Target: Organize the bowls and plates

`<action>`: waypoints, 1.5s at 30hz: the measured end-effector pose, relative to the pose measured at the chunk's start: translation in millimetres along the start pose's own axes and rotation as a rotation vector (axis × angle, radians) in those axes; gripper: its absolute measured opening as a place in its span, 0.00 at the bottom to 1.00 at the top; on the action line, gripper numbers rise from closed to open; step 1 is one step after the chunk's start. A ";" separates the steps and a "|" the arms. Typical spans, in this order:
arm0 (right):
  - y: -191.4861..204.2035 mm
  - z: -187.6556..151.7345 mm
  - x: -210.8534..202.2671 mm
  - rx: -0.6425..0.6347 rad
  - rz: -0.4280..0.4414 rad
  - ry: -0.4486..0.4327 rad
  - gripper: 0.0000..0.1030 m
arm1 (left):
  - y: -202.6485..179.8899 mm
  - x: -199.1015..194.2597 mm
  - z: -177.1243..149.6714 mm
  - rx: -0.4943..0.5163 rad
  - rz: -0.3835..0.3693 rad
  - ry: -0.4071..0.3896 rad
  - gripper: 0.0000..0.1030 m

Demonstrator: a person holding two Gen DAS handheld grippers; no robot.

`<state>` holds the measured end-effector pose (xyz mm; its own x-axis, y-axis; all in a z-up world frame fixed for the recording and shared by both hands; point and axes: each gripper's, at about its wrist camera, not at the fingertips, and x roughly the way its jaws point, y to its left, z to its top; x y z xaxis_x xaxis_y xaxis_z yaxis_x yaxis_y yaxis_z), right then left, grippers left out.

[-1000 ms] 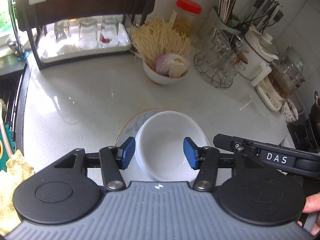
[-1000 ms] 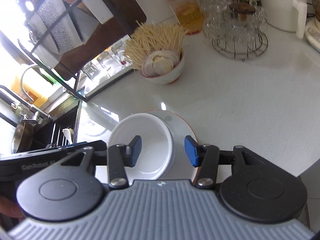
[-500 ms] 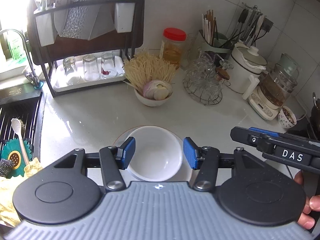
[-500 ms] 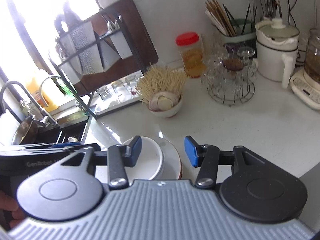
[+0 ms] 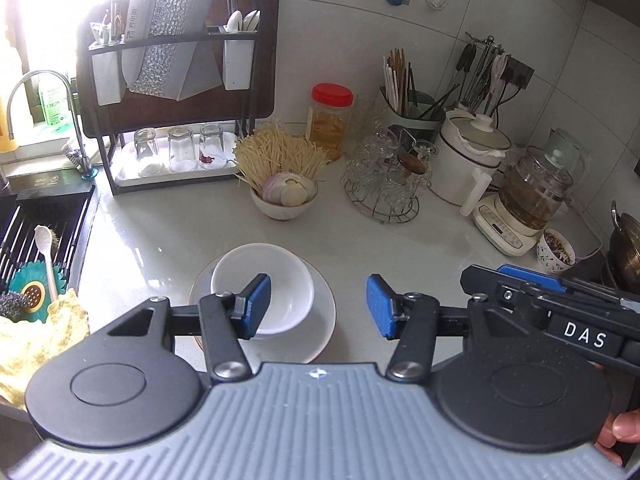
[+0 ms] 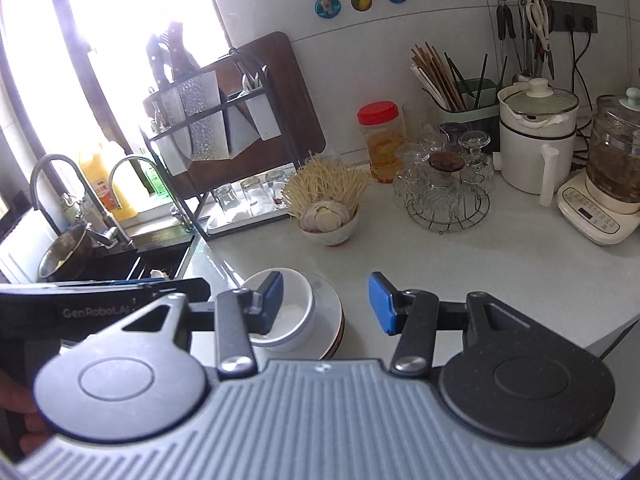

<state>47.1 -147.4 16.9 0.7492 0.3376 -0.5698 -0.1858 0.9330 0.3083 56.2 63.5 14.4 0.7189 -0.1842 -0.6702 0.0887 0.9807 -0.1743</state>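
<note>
Both claws had drawn back and risen from the stacked dishes since the earlier frames, so that the white bowl [image 5: 267,286] and the plate [image 5: 320,320] beneath it appeared smaller and lower in each view, and more of the far wall and the dish rack [image 5: 176,80] had come into sight. The bowl sat nested on the plate, upright, on the near part of the white surface [image 5: 380,248], near the sink [image 5: 36,240] at the left. The left claw [image 5: 318,306] stood at a medium opening and held nothing; its left pad overlapped the bowl in the view only, without contact. The right claw [image 6: 326,304] likewise stood at a medium opening and was empty. From the left claw the stack lay ahead, below and slightly to the left of the line between the fingers. From the right claw it lay ahead, below and further to the left, partly hidden behind the left finger. The stack was round and offered no long axis, so the approach direction was not constrained by orientation. The left claw appeared the better aligned and probably the nearer of the two. The stacking step looked complete. A far bowl of noodles and onion [image 5: 285,196] remained well apart from the stack, beside the glass stand [image 5: 384,184].
</note>
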 end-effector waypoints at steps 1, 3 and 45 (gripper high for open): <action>-1.2 -1.7 -3.6 -0.002 0.004 -0.002 0.50 | -2.4 -4.3 -2.8 -0.004 0.004 -0.004 0.57; -3.0 -5.2 -10.9 -0.009 0.011 -0.004 0.50 | -7.0 -14.4 -9.2 -0.014 0.012 -0.011 0.57; -16.3 -88.3 -104.7 -0.059 0.034 0.026 0.50 | -63.7 -118.4 -137.5 -0.080 0.091 -0.035 0.57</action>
<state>-84.4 -187.0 4.3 0.7252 0.3719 -0.5795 -0.2492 0.9263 0.2826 -129.3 13.7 5.7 0.7451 -0.0912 -0.6607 -0.0321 0.9846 -0.1720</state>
